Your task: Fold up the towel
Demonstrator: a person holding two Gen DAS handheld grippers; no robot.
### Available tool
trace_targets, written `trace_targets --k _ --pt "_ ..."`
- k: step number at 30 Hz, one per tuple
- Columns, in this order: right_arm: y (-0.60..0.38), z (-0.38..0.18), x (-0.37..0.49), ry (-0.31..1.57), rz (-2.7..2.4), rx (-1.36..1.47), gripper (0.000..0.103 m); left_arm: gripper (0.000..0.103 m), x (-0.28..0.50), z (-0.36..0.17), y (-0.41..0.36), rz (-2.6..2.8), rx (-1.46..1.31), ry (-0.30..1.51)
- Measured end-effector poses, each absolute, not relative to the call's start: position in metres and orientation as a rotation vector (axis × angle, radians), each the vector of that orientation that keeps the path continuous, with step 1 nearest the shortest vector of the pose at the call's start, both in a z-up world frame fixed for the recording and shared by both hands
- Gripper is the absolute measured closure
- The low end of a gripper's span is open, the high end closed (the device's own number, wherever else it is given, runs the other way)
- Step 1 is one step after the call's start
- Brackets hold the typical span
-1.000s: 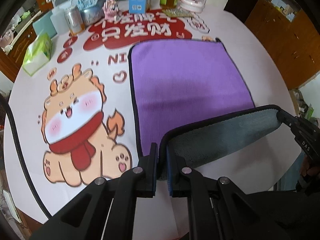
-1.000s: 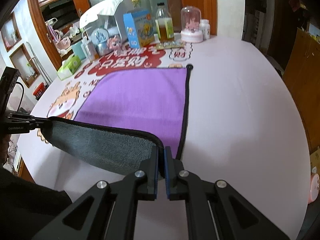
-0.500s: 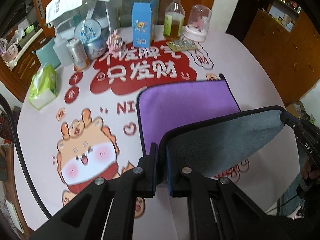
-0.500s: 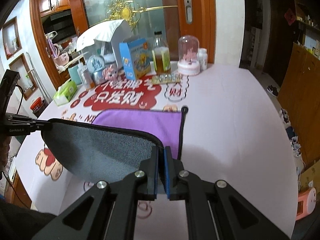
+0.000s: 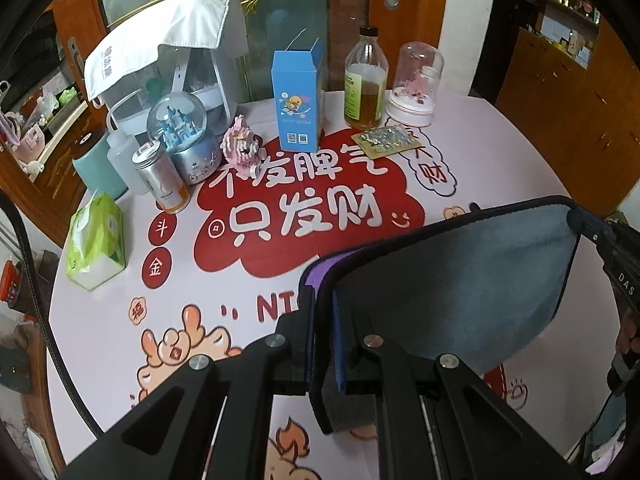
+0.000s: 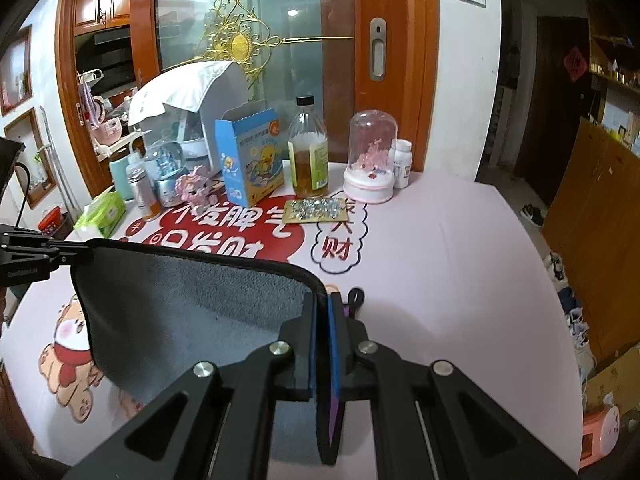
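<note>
On the far left of the worktop (image 5: 500, 152) we see a green tissue pack (image 5: 96, 236), then a metal can (image 5: 162, 176), a snow globe (image 5: 182, 136) and a pink brick figure (image 5: 242, 150). Further right stand a blue carton (image 5: 298, 100), a bottle of amber liquid (image 5: 366, 84) and a glass dome (image 5: 416, 84), with a foil blister sheet (image 5: 386, 141) lying in front of them.

Nearer to us, our left tool (image 5: 322, 344) is clamped tight on one corner of the towel (image 5: 452, 280). The cloth hangs lifted above the worktop, grey side toward both cameras, with a sliver of purple at the left tool's pinch. Its black-trimmed top edge stretches across to our right tool (image 6: 323, 344), whose fingers are pressed together on the other corner. In the right wrist view the towel (image 6: 192, 320) spans leftward to the left tool (image 6: 60, 254), and a white pill bottle (image 6: 402, 162) stands beside the dome.
</note>
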State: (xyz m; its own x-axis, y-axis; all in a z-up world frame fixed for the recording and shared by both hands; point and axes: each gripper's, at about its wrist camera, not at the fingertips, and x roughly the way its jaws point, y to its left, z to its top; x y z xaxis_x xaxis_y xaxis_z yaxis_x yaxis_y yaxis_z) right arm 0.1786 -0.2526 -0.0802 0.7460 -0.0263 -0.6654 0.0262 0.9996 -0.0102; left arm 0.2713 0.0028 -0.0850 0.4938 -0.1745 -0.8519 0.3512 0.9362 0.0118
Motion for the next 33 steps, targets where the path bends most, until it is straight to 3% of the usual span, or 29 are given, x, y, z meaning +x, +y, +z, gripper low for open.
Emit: trace_targets --k 16,20,25,27,30,33 --pt "-0.245 -0.137 0.218 0.769 -0.141 -0.101 0.097 0.095 0.315 -0.155 -0.005 -0.289 0.152 1.046" --pt "-0.246 -0.147 0.227 0.803 -0.145 -0.093 0.096 0.088 0.321 -0.166 -0.006 -0.273 0.15 1.066" --pt "-0.247 -0.154 0.231 0.826 -0.148 -0.087 0.084 0.072 0.323 -0.168 -0.002 -0.261 0.124 1.071" --pt "-0.248 -0.155 0.231 0.828 -0.151 -0.084 0.07 0.069 0.322 -0.167 0.0 -0.255 0.114 1.07" --pt "-0.249 -0.153 0.23 0.819 -0.152 -0.077 0.062 0.066 0.321 -0.164 0.002 -0.253 0.102 1.065" --pt "-0.248 -0.149 0.228 0.81 -0.15 -0.075 0.057 0.056 0.319 -0.161 0.003 -0.25 0.097 1.062"
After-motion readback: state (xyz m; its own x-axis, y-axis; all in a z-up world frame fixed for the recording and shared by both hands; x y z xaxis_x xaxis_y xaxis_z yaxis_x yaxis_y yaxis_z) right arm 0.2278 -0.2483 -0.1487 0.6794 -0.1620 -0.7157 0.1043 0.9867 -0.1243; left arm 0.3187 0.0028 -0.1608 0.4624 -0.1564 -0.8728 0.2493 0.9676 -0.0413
